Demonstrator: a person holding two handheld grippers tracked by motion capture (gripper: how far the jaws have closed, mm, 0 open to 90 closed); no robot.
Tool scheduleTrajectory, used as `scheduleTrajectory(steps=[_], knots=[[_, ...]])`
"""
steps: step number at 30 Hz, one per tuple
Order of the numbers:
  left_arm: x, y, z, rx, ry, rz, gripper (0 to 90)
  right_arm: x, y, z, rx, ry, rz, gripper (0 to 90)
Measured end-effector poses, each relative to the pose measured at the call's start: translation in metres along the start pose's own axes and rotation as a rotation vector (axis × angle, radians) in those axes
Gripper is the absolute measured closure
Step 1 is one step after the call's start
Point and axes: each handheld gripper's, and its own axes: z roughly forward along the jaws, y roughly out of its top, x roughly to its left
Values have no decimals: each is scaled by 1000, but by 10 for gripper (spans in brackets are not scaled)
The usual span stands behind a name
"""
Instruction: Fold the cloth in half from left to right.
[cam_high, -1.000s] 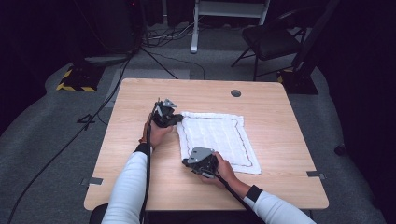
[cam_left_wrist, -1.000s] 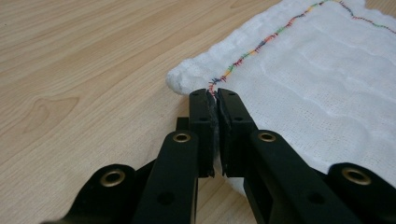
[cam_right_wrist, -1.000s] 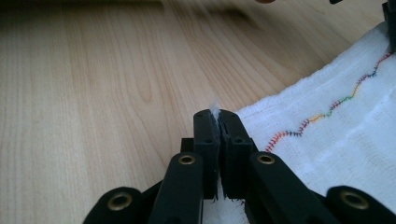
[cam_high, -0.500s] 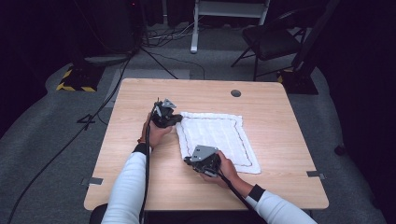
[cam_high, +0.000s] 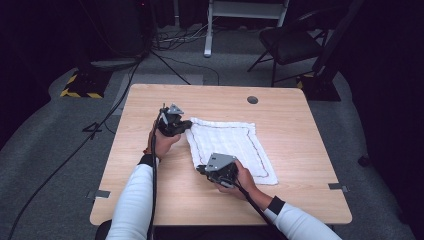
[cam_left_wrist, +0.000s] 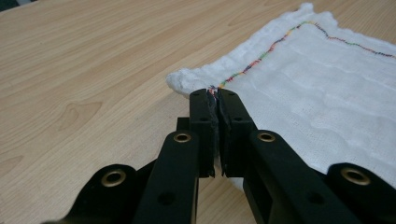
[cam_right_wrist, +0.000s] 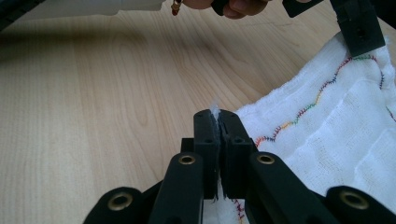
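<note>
one cloth (cam_high: 230, 142), two claws — both pinching corners

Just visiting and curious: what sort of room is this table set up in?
Probably a dim studio or lab for recording. A lone wooden table stands on grey carpet, cables trail over the floor, and a folding chair and a white stand wait behind.

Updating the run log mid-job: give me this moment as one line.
left gripper: shut on cloth corner | right gripper: shut on cloth corner | cloth: flat on table
</note>
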Motion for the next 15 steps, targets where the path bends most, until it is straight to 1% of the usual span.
scheduleTrajectory(steps=[3, 4, 6, 8, 9, 12, 13, 15], knots=[[-4, 1, -5, 1, 4, 9, 855, 3, 2, -3, -8, -2, -15, 870], [-5, 2, -7, 8, 6, 20, 855, 4, 3, -5, -13, -2, -15, 870], [-8, 3, -12, 3, 7, 36, 855, 4, 5, -8, -22, -3, -18, 870], [-10, 4, -17, -7, 11, 38, 855, 5, 7, -16, -36, -7, -22, 870], [-11, 4, -19, -16, 9, 34, 856, 4, 7, -19, -43, -10, -17, 870], [-12, 5, -23, -33, 21, 35, 855, 3, 10, -28, -64, -15, -7, 870], [-13, 6, -23, -43, 29, 34, 855, 3, 11, -31, -68, -17, -5, 870], [-14, 8, -21, -47, 30, 38, 855, 1, 11, -34, -72, -24, 0, 870]])
